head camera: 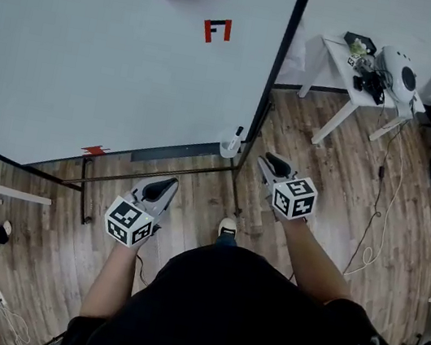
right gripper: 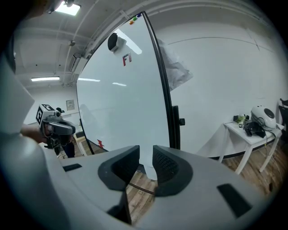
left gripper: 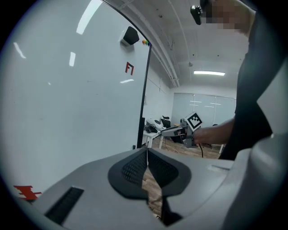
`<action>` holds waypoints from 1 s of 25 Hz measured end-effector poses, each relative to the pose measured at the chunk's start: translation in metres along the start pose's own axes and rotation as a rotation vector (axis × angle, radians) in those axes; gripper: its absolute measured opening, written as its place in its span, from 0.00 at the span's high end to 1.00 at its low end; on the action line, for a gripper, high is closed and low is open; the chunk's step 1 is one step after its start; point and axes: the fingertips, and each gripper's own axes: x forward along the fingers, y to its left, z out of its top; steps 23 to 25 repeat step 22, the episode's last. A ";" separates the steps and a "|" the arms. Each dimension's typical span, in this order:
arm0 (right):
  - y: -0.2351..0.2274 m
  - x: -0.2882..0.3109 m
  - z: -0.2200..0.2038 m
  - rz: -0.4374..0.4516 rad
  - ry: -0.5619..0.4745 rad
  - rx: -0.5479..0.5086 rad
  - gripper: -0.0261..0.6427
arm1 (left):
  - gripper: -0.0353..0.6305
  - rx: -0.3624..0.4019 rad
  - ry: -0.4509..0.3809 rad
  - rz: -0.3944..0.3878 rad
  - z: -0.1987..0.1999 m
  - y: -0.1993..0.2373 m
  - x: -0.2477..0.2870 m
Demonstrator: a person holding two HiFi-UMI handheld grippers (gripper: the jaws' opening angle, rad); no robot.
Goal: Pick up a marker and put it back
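The right gripper (right gripper: 145,158) is holding its jaws apart with a narrow gap, and nothing is sitting between the pads. Through that gap a white holder (right gripper: 151,170) is showing, straight ahead of the jaws and well clear of them. In the head view the marker (head camera: 238,133) is standing upright in this holder (head camera: 229,146), which is hanging at the lower corner of the whiteboard (head camera: 97,47). The marker is lying just ahead and slightly left of the right gripper's (head camera: 270,163) tips, not touching them. The left gripper (left gripper: 146,155) is keeping its jaws pressed together, empty, and is pointing along the whiteboard's (left gripper: 67,112) face. Seen from above, the left gripper (head camera: 164,187) is hovering over the wooden floor (head camera: 343,198), with the holder well off to its right.
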 end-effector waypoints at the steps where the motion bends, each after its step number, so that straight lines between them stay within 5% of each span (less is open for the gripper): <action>1: 0.002 -0.004 -0.002 -0.002 -0.003 0.003 0.83 | 0.93 0.002 0.000 -0.003 -0.001 -0.002 -0.001; 25: 0.037 -0.057 -0.025 -0.002 -0.020 0.021 0.92 | 0.93 0.017 -0.015 -0.004 -0.011 -0.037 -0.040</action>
